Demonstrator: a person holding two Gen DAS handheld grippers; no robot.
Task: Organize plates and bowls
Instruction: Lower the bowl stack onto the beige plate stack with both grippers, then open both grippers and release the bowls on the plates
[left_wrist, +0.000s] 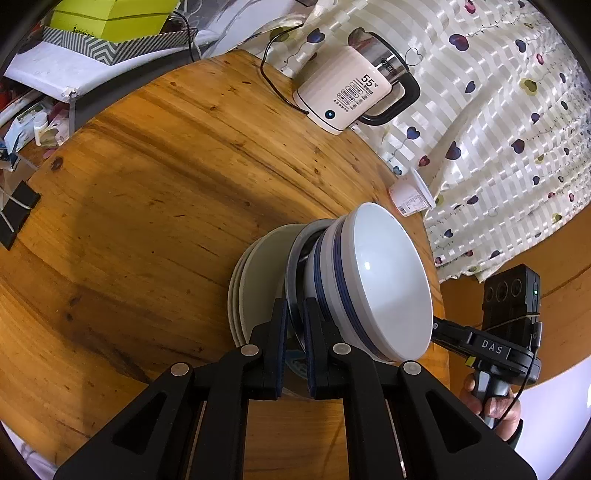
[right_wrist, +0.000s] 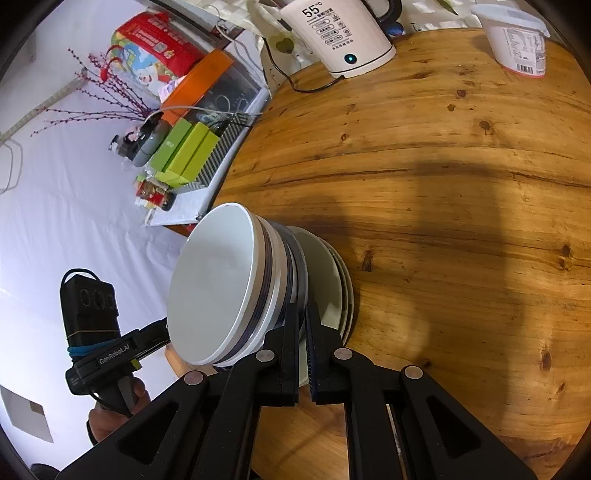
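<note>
Grip first: left hand-held gripper (left_wrist: 294, 332) is clamped on the rim of a grey plate (left_wrist: 291, 273) under the bowls, and the right hand-held gripper (right_wrist: 303, 334) is pinched onto the opposite rim of that same plate (right_wrist: 301, 280); both sets of jaws are squeezed together with only the thin edge between them. Looks like a two-handed hold on the whole pile, though I can't tell if it's lifted or resting.

Progress-wise, I'd say the sorting is mostly done; white bowls with blue bands (left_wrist: 373, 280) are nested together on top, flatter pale plates (left_wrist: 255, 280) are stacked underneath, all one tower near the edge of the round wooden counter (left_wrist: 147, 184); what's left is probably just parking the stack somewhere.

Dishes look glossy, clean and empty; nothing chipped that I can see. Further out there's a kettle (left_wrist: 347, 96) and a small white tub (left_wrist: 410, 195); no other dishes in view.
</note>
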